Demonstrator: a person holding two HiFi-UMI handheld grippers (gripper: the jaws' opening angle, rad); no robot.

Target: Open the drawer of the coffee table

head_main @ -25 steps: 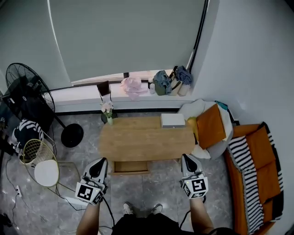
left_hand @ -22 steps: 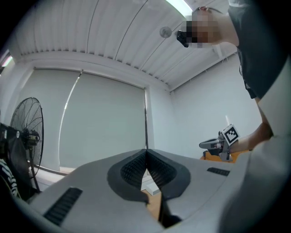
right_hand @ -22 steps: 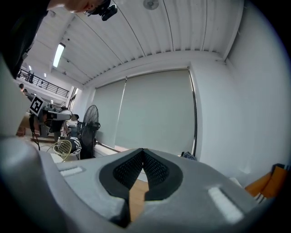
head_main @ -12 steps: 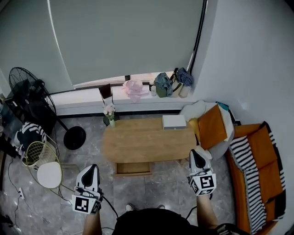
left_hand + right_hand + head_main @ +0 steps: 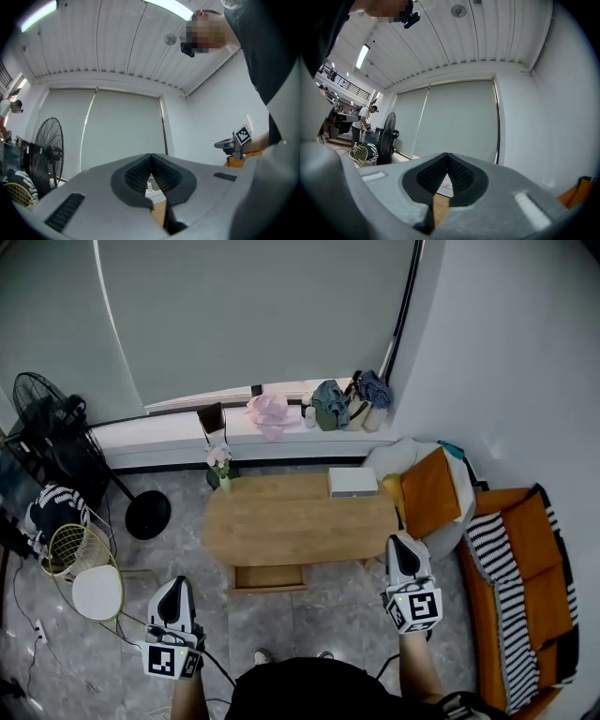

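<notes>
Orange sofa with a striped throw stood off the counter's right end. The counter, a low wooden coffee table, sat mid-floor below the window sill. A black standing fan was well off its left end.

The drawer hung under the counter's near edge, about centre. Its wooden front stood a little proud of the top, so we judged it partly out, not fully.

Left gripper was on the counter's near side, off the left corner and well apart from the drawer. Its own view showed the fingers closed tip to tip on nothing. Right gripper was just off the counter's near right corner, also clear of the drawer, with its fingers together and empty.

A white box lay on the counter's far right part. A small flower vase stood at its far left corner.

Handling, our judgement: the drawer is stiff wood, light if empty, and likely to slide straight toward the near side. We could make out no knob. The best hold looked to be the front panel's top lip, mid-width, so it would not rack. The fingers would have to part first.
</notes>
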